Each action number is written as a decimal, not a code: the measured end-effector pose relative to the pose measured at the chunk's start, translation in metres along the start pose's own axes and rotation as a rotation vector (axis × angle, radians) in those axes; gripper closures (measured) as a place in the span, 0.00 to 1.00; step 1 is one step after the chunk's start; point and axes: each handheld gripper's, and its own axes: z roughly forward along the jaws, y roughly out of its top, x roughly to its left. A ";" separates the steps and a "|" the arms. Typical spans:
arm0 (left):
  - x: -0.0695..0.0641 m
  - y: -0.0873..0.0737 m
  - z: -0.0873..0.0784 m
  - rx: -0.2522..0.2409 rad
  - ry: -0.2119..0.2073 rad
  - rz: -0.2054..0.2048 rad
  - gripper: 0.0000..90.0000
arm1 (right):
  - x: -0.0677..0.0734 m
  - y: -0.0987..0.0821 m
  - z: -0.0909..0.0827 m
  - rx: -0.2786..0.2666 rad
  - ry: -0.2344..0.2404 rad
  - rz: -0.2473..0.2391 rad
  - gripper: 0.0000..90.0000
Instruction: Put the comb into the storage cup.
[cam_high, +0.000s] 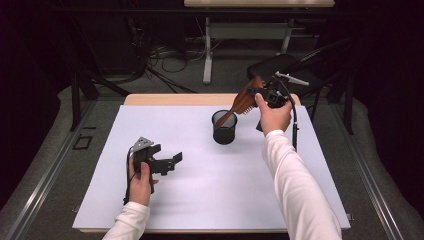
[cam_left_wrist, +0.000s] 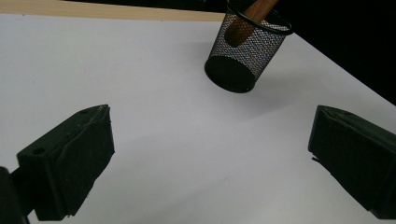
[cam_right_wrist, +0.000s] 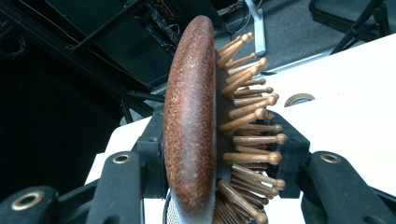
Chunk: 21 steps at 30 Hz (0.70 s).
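**Two grippers, one wooden hairbrush held over a mesh cup**

Two grippers are seen from the high view, and nearest the person's edge the left gripper (cam_high: 167, 162) is held low over the white table sheet (cam_high: 200, 200), its jaws spread wide with nothing between them. In the left gripper view the two black jaws are set far apart at either side, and bare white surface is seen between them. Open room is left all around this gripper, and the near edge and the left edge of the sheet are well apart from it.

Farther off, near the middle of the sheet, a black mesh cup (cam_high: 224, 128) is stood upright, well clear of every edge. The handle of a wooden hairbrush (cam_high: 243, 101) is lowered into its mouth; through the mesh in the left gripper view the rounded handle end (cam_left_wrist: 238, 30) is seen inside, leaning against the rim.

The brush is tilted, its handle down to the left and its head up to the right. It is made of reddish-brown wood with a smooth, oval, speckled back (cam_right_wrist: 190, 126) and rows of pale wooden pins (cam_right_wrist: 250, 126) tipped with small knobs.

Farthest away, the right gripper (cam_high: 260, 92) is clenched on the brush head, held above the table's far right part. In the right gripper view the head is clamped edge-on, one jaw against the back and the other on the pin side. Beyond it the tan far edge of the table (cam_high: 175, 99) and the dark floor are seen.
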 end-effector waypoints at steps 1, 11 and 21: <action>0.000 0.000 0.000 0.001 0.001 0.000 0.00 | 0.000 -0.001 0.001 -0.008 0.000 0.000 0.55; 0.000 0.000 0.000 0.000 0.002 -0.002 0.00 | -0.001 -0.008 0.007 0.019 -0.015 -0.013 0.55; 0.001 -0.001 0.001 0.003 0.003 -0.001 0.00 | -0.006 -0.015 0.014 0.032 -0.024 -0.010 0.55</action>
